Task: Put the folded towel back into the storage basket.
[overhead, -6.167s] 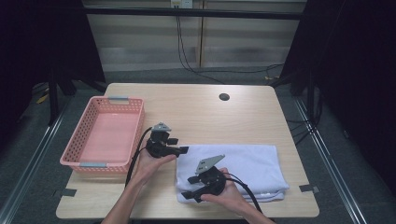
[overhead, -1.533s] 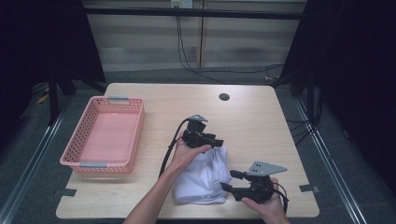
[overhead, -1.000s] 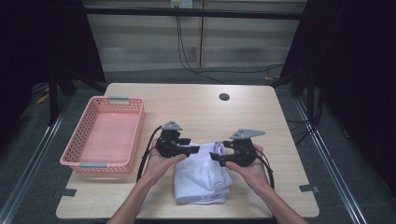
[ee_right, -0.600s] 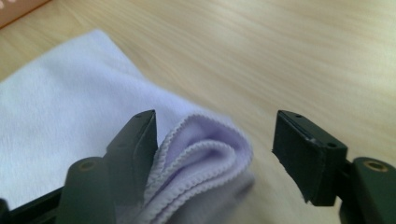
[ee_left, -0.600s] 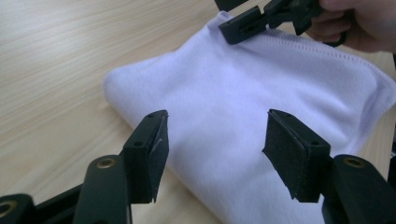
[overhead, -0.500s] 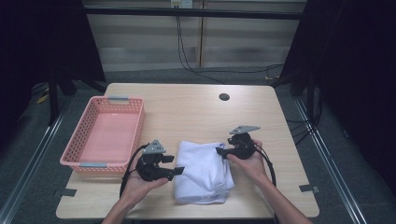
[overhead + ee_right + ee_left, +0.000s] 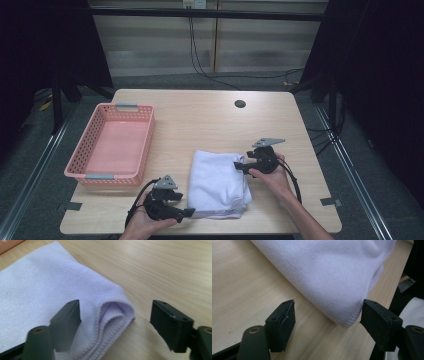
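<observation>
A white towel (image 7: 218,184) lies folded in a thick stack on the wooden table (image 7: 200,125), right of centre. My left gripper (image 7: 187,212) sits low at its near left corner. In the left gripper view the left gripper (image 7: 328,307) is open; its jaws have just been opening, and the hemmed towel corner (image 7: 347,320) lies between them untouched. My right gripper (image 7: 239,166) is at the far right corner. The right gripper (image 7: 116,306) is also open after just widening, and the layered towel fold (image 7: 115,312) lies between its pads without contact.
A pink plastic basket (image 7: 112,145) stands at the table's left side. A dark round hole (image 7: 240,104) is in the tabletop at the back. Grey tape marks (image 7: 330,201) sit near the front corners. The left hand is close to the front edge.
The towel went from a wide spread to a narrower folded stack. My left gripper moved back toward the front edge to the towel's near left corner. The right gripper sank slightly at the far right corner.
</observation>
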`<state>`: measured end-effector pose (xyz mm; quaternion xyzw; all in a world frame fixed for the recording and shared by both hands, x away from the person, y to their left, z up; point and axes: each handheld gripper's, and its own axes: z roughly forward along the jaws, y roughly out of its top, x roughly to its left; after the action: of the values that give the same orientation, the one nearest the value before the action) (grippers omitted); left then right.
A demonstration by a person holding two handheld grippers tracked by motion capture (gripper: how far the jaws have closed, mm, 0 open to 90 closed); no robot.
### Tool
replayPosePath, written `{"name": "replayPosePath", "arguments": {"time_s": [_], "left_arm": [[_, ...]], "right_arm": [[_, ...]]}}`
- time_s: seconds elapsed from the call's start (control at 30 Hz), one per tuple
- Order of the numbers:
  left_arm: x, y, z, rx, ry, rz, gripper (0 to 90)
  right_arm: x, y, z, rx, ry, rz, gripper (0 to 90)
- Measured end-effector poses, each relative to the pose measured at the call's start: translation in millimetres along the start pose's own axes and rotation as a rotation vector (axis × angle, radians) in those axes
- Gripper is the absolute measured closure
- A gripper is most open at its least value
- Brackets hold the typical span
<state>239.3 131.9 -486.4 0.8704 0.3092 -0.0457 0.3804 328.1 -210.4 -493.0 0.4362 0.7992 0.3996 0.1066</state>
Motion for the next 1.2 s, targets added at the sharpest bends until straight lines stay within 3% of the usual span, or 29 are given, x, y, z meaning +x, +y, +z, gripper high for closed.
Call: {"name": "replayPosePath", "arguments": {"time_s": [0.17,0.23,0.37,0.43,0.6,0.67,0.73,0.8,0.9,0.93,1.07,1.13,1.17,1.2], "left_arm": [[-3.1,1.3,5.3,0.019,-0.003,0.005,26.2],[-3.2,2.4,6.1,0.017,-0.006,0.001,25.9],[-12.0,3.9,8.3,0.010,-0.019,0.034,31.4],[-15.1,4.6,11.6,0.020,0.002,0.035,29.8],[-12.2,5.9,14.6,0.051,0.007,0.051,28.6],[-12.9,6.5,16.0,0.043,0.006,0.051,28.2],[-14.4,6.9,16.3,0.051,0.013,0.054,28.0],[-16.6,6.7,16.8,0.053,0.024,0.052,28.3],[-16.4,7.7,17.4,0.050,0.039,0.069,35.9],[-16.7,8.1,17.5,0.051,0.051,0.078,40.8],[-19.4,11.4,17.0,0.107,0.086,0.170,60.9],[-19.5,12.5,18.7,0.102,0.085,0.165,68.3],[-19.5,12.5,20.0,0.084,0.077,0.143,71.2],[-16.6,14.0,18.8,0.108,0.066,0.160,73.0]], "right_arm": [[1.9,2.5,8.6,0.010,0.072,0.004,21.3],[3.8,0.5,12.2,0.027,0.065,-0.004,20.3],[3.6,-3.1,13.2,0.044,0.086,0.008,20.2],[3.6,-3.7,13.0,0.053,0.105,0.022,20.5],[2.6,-0.4,13.0,0.057,0.103,-0.001,19.7],[0.6,0.3,15.5,0.064,0.102,0.002,17.1],[0.6,0.5,17.2,0.073,0.085,-0.027,15.6],[0.8,-0.1,17.3,0.079,0.104,-0.026,17.1],[4.0,-0.6,16.5,0.088,0.113,-0.048,22.1],[5.4,-0.3,16.3,0.091,0.124,-0.053,28.4],[9.3,0.6,16.7,0.100,0.165,-0.061,45.4],[10.4,0.2,16.9,0.103,0.181,-0.054,52.6],[10.8,0.3,17.0,0.105,0.188,-0.051,56.3],[10.7,0.3,17.0,0.105,0.197,-0.047,57.6]]}}
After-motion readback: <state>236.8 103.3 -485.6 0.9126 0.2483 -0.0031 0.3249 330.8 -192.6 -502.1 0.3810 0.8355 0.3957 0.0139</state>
